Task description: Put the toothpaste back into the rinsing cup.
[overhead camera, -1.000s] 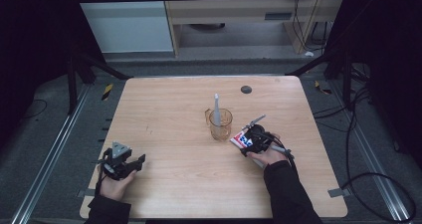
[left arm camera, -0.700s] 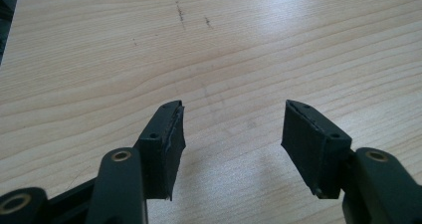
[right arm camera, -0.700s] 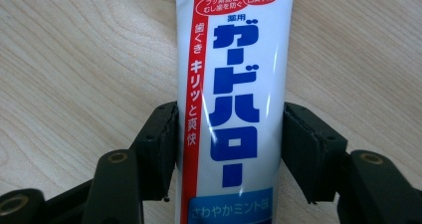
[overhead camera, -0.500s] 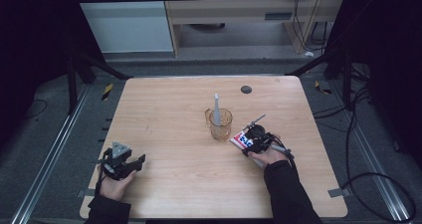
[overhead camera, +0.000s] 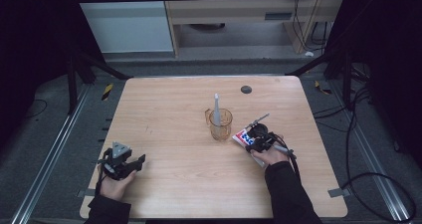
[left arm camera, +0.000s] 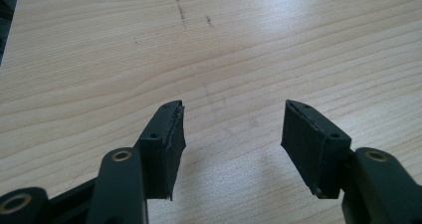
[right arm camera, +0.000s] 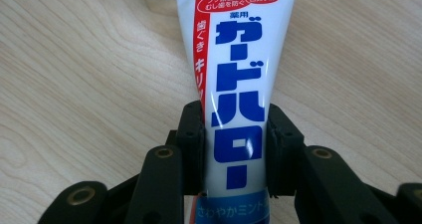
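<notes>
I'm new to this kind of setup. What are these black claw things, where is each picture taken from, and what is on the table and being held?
A person sits at a light wooden table holding a hand-operated, two-jaw black gripper in each hand. The high view looks down from above; the other two pictures come from cameras riding on each gripper. The left gripper is open over bare wood. The right gripper is shut on a white toothpaste tube with blue and red lettering, lying beside a clear amber plastic cup with a pale toothbrush standing in it. A small dark round disc lies near the far edge.
</notes>
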`<move>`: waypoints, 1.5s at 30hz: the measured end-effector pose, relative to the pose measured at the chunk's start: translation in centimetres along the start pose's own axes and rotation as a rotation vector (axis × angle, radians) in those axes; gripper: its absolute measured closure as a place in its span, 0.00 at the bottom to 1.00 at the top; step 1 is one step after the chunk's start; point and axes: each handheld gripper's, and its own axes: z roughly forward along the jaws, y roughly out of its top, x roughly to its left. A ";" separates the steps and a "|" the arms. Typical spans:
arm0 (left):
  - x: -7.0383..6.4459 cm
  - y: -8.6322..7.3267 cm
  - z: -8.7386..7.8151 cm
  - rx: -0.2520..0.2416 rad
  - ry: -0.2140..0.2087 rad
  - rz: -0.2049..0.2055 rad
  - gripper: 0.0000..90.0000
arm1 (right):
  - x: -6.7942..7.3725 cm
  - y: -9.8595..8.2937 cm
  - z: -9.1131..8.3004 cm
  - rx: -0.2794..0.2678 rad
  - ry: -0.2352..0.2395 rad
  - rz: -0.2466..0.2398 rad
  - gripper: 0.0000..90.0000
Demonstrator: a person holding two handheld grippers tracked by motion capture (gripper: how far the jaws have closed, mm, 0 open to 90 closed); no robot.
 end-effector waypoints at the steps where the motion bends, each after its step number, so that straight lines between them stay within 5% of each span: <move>1: 0.0 0.0 0.0 0.000 0.000 0.001 0.46 | -0.1 -0.1 -0.3 -0.016 0.006 0.006 0.74; 14: -0.1 0.0 0.0 -0.002 0.003 0.003 0.46 | -0.1 -1.0 -4.4 -0.244 0.018 0.018 0.75; 23: -0.1 0.0 0.0 -0.001 0.003 0.001 0.46 | -0.6 -1.2 -5.9 -0.386 0.008 0.077 0.75; 34: 0.0 0.0 0.0 0.000 0.005 0.002 0.46 | -0.7 -0.9 -8.1 -0.600 -0.067 0.157 0.76; 45: 0.0 0.0 0.0 -0.001 0.005 0.002 0.46 | -0.3 0.8 -8.8 -0.741 -0.126 0.214 0.76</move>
